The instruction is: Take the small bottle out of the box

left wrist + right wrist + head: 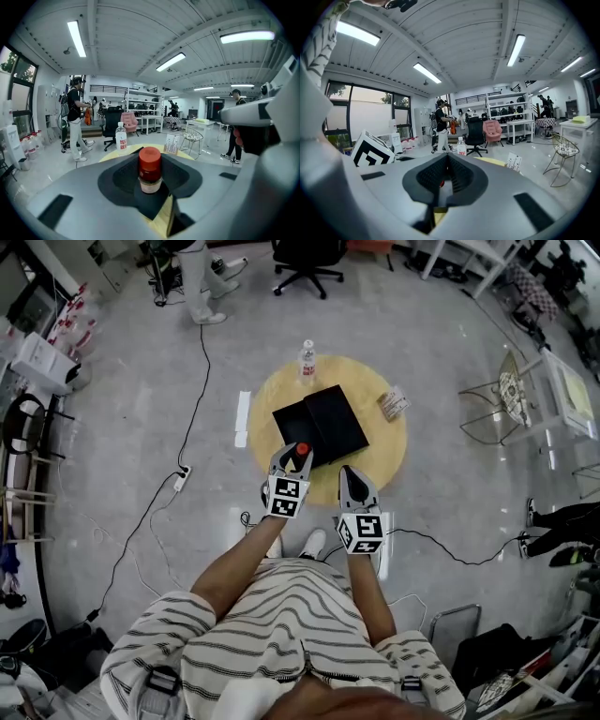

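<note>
The black box (323, 423) fills the middle of the round table (386, 448), right in front of my left gripper (296, 458) and the small bottle (302, 449) clamped in it. I see bare tabletop left and right of the box. A water bottle (307, 360) blocks the far rim and a packet (395, 403) the right rim. My right gripper (348, 472) crowds the near right.

No print reads clearly, even the water bottle (121, 139) label.

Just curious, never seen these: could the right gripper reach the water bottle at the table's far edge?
Probably, but not straight: the black box lies between the right gripper and the water bottle, so it must pass over or around, and its jaws are shut.
</note>
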`<action>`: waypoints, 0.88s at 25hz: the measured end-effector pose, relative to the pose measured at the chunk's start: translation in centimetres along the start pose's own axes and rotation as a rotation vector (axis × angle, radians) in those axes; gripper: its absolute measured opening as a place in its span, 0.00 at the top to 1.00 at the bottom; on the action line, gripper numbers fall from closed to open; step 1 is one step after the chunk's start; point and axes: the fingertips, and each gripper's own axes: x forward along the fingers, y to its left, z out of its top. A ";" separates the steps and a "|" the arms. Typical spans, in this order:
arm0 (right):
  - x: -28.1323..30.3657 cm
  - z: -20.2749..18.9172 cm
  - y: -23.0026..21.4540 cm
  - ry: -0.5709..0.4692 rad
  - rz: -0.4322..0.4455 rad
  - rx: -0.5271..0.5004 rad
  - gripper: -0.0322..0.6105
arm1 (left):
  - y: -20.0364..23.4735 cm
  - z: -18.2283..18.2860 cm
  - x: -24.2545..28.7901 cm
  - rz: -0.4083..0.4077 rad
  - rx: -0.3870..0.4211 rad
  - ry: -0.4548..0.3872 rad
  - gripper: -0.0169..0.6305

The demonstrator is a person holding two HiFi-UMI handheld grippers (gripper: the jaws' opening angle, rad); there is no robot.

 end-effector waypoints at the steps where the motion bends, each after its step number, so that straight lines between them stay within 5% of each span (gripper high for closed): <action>1: 0.0 0.1 0.1 -0.002 0.001 -0.001 0.92 | 0.0 0.2 -0.2 -0.001 0.003 -0.003 0.74; 22: 0.5 2.0 1.6 -0.035 0.005 -0.005 0.92 | 1.0 4.2 -5.0 -0.021 0.008 -0.086 0.74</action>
